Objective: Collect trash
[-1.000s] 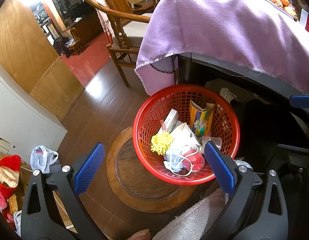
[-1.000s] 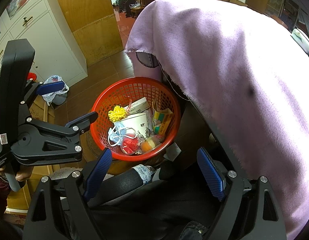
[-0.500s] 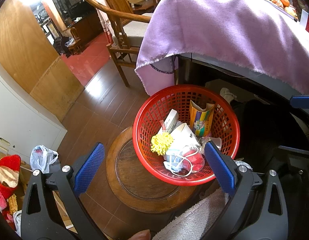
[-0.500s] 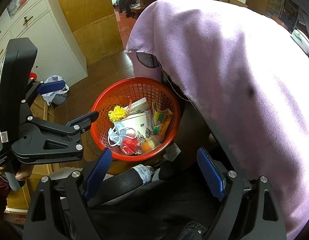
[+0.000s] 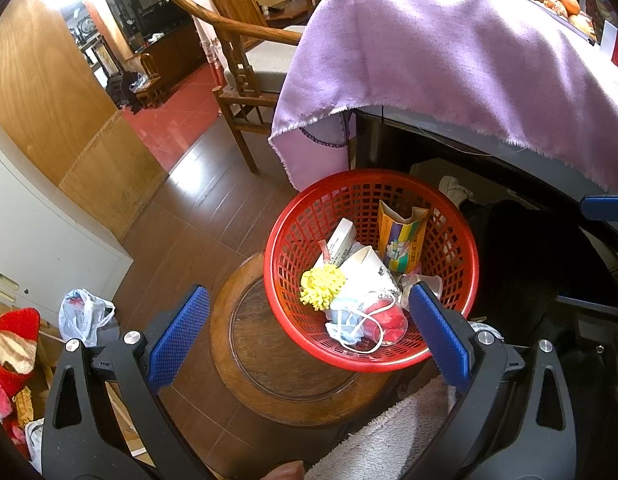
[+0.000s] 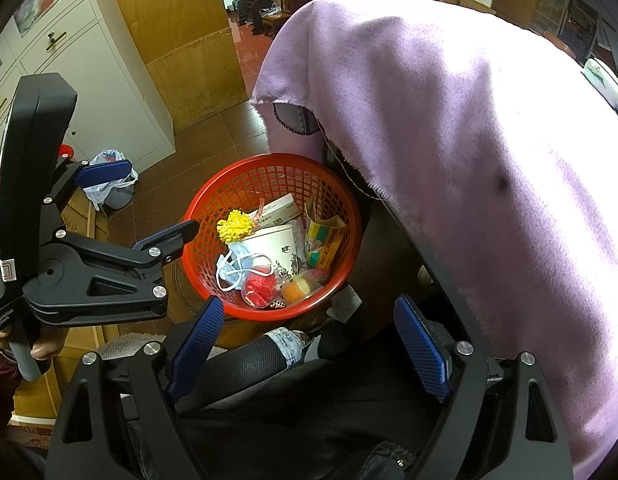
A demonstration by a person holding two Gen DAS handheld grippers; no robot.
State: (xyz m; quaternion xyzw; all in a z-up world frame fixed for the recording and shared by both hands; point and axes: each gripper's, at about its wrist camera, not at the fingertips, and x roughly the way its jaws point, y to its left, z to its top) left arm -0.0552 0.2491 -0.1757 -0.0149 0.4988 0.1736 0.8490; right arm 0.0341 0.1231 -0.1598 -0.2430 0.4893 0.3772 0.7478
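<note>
A red mesh basket [image 5: 371, 272] sits on a round wooden stool [image 5: 269, 344], just beside the corner of a table draped in a purple cloth [image 5: 449, 72]. The collected trash lies heaped inside it: a yellow pom-pom [image 5: 322, 285], a white paper cup [image 5: 365, 272] on its side, a small white box [image 5: 340, 239] leaning against the wall, an upright colourful carton [image 5: 401, 240], a blue face mask [image 5: 345, 322] with loose ear loops, and a clear lidded cup holding something red [image 6: 261, 288]. From the right wrist view an orange-and-pale item [image 6: 299, 289] also shows at the near edge, too small to identify. The left gripper [image 5: 309, 334] hangs above the stool and the basket's near rim with its blue pads spread wide and nothing between them; its right pad covers part of the basket's near side. The right gripper [image 6: 309, 346] is likewise spread wide and empty, held over dark fabric and a black textured bar with a printed label [image 6: 287, 342] whose text is unreadable. What lies under the table is lost in shadow. A white plastic bag [image 5: 83, 314] sits on the floor near a white cabinet [image 5: 41, 240]; red items at the left edge of the left wrist view are cut off.
</note>
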